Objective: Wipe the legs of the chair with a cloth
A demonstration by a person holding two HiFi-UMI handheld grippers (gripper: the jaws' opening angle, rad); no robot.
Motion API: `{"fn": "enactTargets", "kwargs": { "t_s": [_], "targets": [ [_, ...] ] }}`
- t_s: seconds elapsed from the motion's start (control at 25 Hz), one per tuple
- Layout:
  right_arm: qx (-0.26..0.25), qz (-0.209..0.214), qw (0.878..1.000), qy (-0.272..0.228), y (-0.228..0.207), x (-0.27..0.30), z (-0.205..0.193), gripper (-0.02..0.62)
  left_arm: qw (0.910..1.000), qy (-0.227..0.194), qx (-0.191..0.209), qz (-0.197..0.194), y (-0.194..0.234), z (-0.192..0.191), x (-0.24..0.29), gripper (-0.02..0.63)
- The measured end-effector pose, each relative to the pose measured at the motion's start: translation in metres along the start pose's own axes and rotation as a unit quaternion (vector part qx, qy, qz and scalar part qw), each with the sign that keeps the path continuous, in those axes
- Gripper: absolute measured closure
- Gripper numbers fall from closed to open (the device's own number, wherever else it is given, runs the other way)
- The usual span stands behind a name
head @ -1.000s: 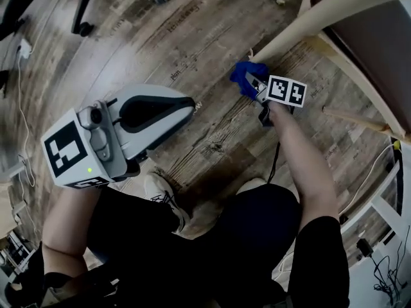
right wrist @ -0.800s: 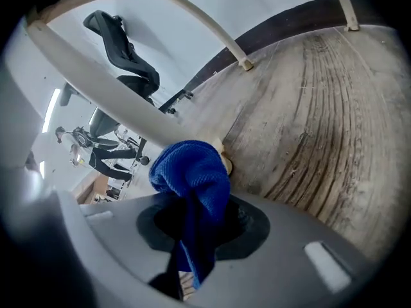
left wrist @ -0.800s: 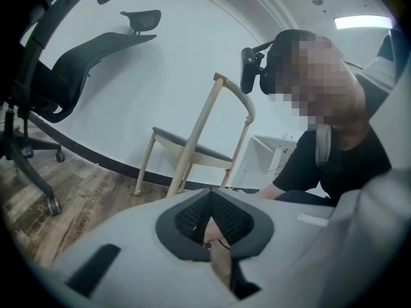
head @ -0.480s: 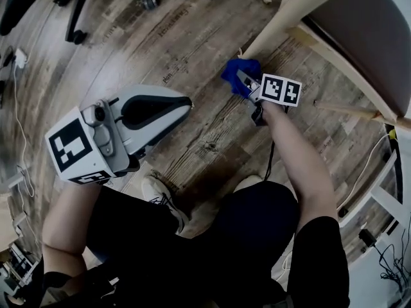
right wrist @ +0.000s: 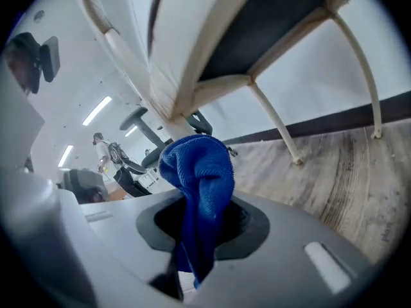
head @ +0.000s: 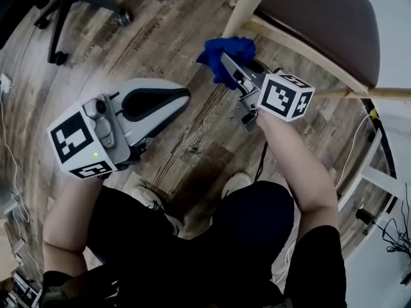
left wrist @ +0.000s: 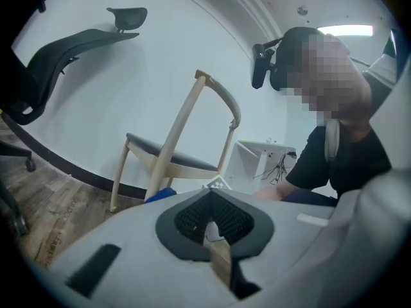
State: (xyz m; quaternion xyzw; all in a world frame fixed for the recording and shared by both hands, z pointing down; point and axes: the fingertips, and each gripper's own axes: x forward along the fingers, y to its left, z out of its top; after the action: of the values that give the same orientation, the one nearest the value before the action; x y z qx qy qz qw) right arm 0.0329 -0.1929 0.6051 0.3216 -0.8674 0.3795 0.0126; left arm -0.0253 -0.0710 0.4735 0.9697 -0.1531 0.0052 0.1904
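Observation:
My right gripper is shut on a bunched blue cloth, which sits right beside the pale wooden chair leg; whether it touches I cannot tell. In the right gripper view the cloth sticks up from between the jaws, just under the leg where it meets the dark seat. My left gripper hangs lower left over the floor, away from the chair, jaws together with nothing in them. Its own view shows the whole chair some way off.
The chair's brown seat and a side rung fill the upper right. An office chair's wheeled base stands upper left. Cables and a white frame lie at the right. The person's shoes rest on the wood floor.
The right gripper has risen with the cloth, up along the chair leg toward the seat. The left gripper has stayed about where it was.

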Motion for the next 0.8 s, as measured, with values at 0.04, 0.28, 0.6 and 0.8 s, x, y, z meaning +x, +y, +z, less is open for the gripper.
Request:
{"fn": "enactTargets", "kwargs": {
  "t_s": [0.04, 0.28, 0.6, 0.8],
  "targets": [
    [-0.002, 0.004, 1.0, -0.013, 0.011, -0.004, 0.012, 0.506, 1.0, 0.0, 0.0, -0.008, -0.003, 0.001, 0.002, 0.607],
    [-0.013, 0.03, 0.999, -0.04, 0.059, -0.028, 0.051, 0.508, 0.9995, 0.013, 0.012, -0.025, -0.013, -0.001, 0.006, 0.607],
    [-0.016, -0.037, 0.996, -0.083, 0.034, -0.122, 0.088, 0.508, 0.9998, 0.009, 0.008, -0.016, -0.013, 0.002, 0.017, 0.607],
    [-0.004, -0.147, 0.982, -0.115, -0.029, -0.22, 0.101, 0.508, 0.9994, 0.021, 0.013, -0.026, -0.02, -0.004, 0.027, 0.607]
  ]
}}
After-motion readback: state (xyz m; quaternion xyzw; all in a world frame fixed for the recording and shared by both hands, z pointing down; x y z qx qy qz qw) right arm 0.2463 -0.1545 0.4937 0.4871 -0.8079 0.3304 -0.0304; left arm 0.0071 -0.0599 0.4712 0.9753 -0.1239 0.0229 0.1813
